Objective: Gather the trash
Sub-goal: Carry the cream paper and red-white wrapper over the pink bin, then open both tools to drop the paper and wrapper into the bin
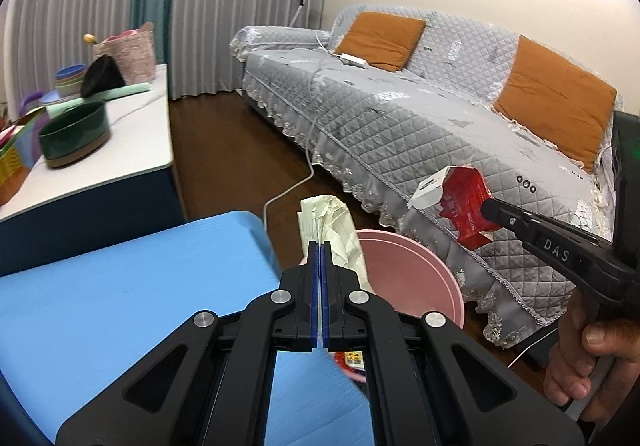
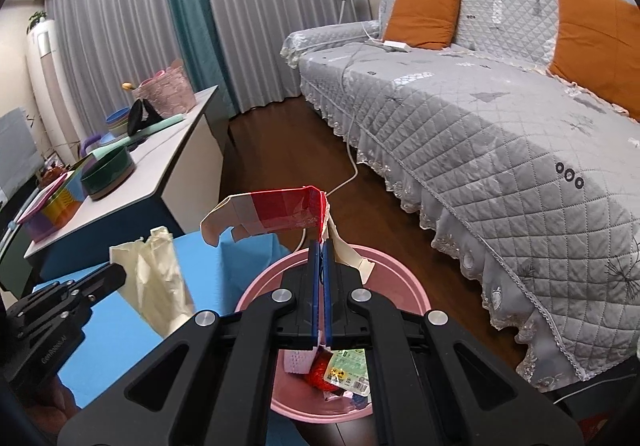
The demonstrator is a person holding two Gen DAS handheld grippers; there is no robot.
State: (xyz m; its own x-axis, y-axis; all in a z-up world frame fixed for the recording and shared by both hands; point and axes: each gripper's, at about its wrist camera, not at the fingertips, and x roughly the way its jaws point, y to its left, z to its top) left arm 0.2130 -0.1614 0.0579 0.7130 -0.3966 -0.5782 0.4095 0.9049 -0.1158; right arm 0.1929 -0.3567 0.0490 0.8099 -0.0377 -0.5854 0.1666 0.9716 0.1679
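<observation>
Left wrist view first: the left tongs (image 1: 320, 246) are pinched right together on a crumpled cream paper wrapper (image 1: 332, 221), thin and creased, with a ribbed flat edge on one side. It hangs over the seam between the smooth matte blue surface (image 1: 140, 286) and the round pink plastic bin (image 1: 412, 278) on the dark wood floor (image 1: 224, 153). Off to the right, the right tongs (image 1: 486, 205) come in at an angle, clamped on a glossy red cardboard box (image 1: 466, 201) that's been torn open, white flap sticking out at the top left. A hand (image 1: 588, 350) wraps the handle. Behind it all is a sofa (image 1: 400, 125) under a grey diamond-quilted cover with a lacy frill, plus orange cushions (image 1: 380, 37).

Right wrist view: the right tongs (image 2: 320, 246) are squeezed shut on the edge of that same red box (image 2: 280, 213), flattened, with its pale inner card showing and a loose strip curling down the right side. It sits directly above the pink bin (image 2: 400, 286), which already has a red mesh thing (image 2: 320, 370) and a shiny green printed packet (image 2: 350, 370) in the bottom. On the left, the left tongs (image 2: 120, 276) hold the wrinkly cream wrapper (image 2: 156, 278) above the blue surface (image 2: 104, 342).
</observation>
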